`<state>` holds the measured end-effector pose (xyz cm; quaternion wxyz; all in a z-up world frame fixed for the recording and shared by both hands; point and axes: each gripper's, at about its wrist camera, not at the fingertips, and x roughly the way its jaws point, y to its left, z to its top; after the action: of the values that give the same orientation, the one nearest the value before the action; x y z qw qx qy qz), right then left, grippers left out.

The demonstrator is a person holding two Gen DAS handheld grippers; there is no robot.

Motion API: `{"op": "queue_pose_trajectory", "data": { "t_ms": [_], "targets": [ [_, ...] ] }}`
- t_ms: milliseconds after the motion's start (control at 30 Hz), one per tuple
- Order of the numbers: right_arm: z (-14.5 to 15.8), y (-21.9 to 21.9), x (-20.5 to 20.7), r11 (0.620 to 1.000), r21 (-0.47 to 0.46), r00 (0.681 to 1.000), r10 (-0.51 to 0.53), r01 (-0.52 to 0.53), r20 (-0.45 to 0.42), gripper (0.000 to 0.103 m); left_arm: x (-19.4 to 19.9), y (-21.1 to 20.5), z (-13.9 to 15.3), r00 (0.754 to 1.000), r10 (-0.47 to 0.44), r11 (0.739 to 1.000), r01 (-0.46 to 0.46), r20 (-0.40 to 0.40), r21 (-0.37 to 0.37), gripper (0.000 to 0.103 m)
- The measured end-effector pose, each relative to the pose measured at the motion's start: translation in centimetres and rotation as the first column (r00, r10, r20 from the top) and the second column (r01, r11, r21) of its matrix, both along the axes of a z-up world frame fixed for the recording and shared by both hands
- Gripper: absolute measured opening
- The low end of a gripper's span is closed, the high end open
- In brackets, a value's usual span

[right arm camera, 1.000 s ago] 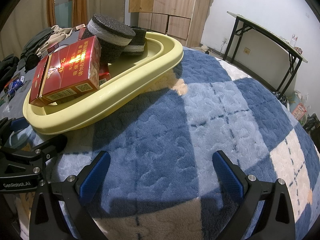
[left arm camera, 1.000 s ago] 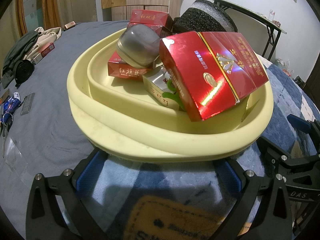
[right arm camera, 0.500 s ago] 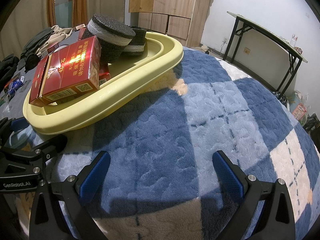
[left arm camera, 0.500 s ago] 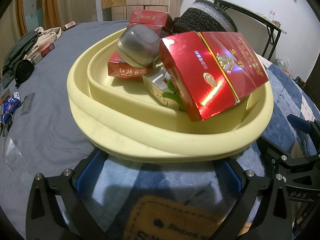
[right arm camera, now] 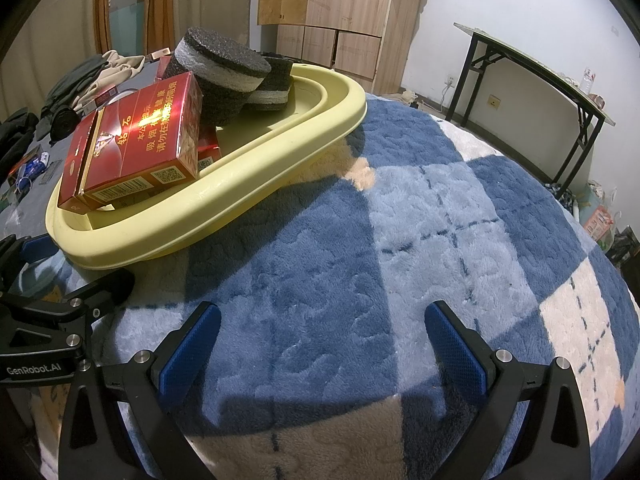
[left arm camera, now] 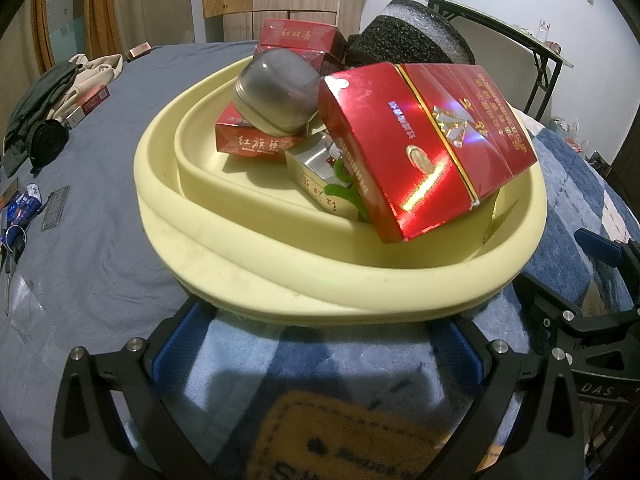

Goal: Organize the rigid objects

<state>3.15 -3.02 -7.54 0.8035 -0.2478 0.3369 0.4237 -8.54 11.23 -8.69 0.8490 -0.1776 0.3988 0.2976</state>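
Observation:
A pale yellow basin (left arm camera: pixel 280 280) (right arm camera: pixel 256 184) rests on the blue checked blanket (right arm camera: pixel 400 240). Inside it lie a large red carton (left arm camera: pixel 424 140) (right arm camera: pixel 132 148), smaller red boxes (left arm camera: pixel 256 142), a grey rounded case (left arm camera: pixel 276 92), a silver pack (left arm camera: pixel 316 172) and black foam discs (left arm camera: pixel 408 40) (right arm camera: pixel 224 68). My left gripper (left arm camera: pixel 320 344) stands open just in front of the basin's near rim, holding nothing. Over bare blanket to the right of the basin, my right gripper (right arm camera: pixel 320 336) is open and holds nothing.
On the grey sheet (left arm camera: pixel 92 208) to the left lie folded clothes (left arm camera: pixel 52 92), a red box (left arm camera: pixel 92 100), keys (left arm camera: pixel 16 232) and small items. A black-legged table (right arm camera: pixel 540 76) and wooden cabinets (right arm camera: pixel 340 8) stand by the wall behind.

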Motion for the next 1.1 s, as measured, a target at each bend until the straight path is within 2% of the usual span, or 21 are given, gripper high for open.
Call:
{"op": "queue_pose_trajectory", "data": {
  "t_ms": [1100],
  "targets": [
    [-0.01,-0.1,0.07,1.0,-0.001,1.0,0.0,0.0,0.0,0.103,0.13,0.12,-0.01,1.0,-0.001,1.0,0.001,0.001,-0.003,0.103]
  ]
}}
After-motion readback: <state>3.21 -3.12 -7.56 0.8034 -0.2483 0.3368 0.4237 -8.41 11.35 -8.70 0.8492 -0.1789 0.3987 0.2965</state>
